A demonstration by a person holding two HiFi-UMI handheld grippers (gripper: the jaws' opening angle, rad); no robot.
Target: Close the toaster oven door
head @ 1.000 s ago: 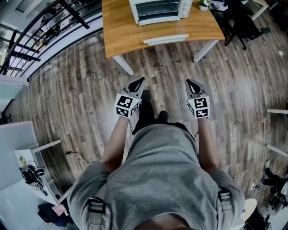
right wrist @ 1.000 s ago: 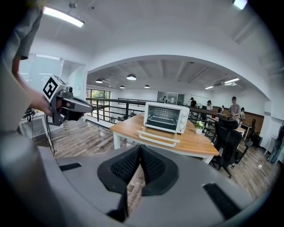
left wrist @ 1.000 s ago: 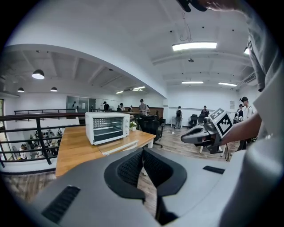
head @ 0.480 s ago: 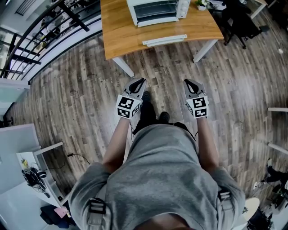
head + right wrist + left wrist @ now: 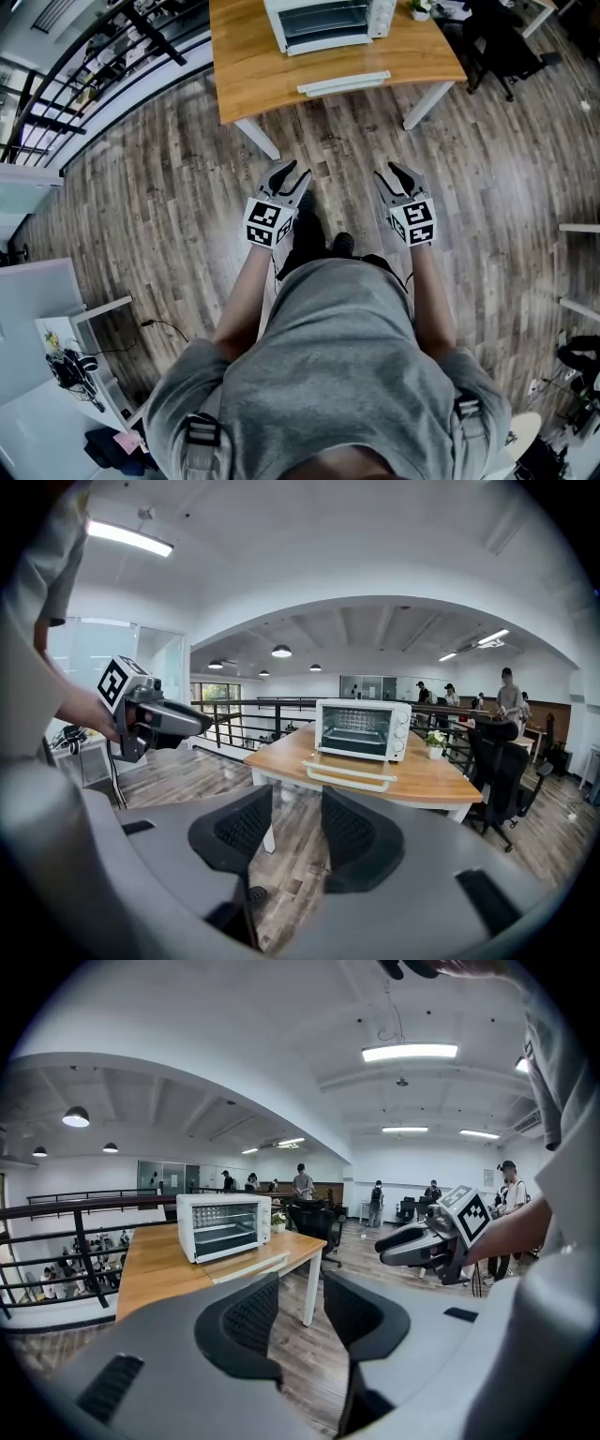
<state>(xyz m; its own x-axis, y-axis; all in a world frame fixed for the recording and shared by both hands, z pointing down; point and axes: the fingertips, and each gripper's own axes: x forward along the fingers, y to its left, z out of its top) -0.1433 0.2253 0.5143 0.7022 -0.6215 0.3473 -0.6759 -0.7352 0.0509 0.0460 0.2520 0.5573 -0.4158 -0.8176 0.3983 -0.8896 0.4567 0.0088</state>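
1. White toaster oven [image 5: 323,23]: stands toward the far side of the wooden surface [image 5: 251,66]. Its door [image 5: 344,82] is dropped open and lies flat in front of the cavity, with the handle bar toward the near edge of the surface.
2. Left gripper [image 5: 292,172]: held in front of the person's waist above the plank floor [image 5: 159,187], well apart from the surface. The jaws stand moderately parted, with nothing between them.
3. Right gripper [image 5: 393,174]: held level with the left one and equally far from the oven. Its jaws are likewise parted and empty.
4. Step in hand, as judged: preparation only. The approach is not yet made and the door is untouched.
5. Next move, as judged: walk up to the surface, bring one pair of jaws to the handle bar or under the door's front edge, then swing the door up on its hinge until it meets the oven face.
6. Difference from the earlier head views: both pairs of jaws were together and have just been opening. Hands, oven and door sit as before.
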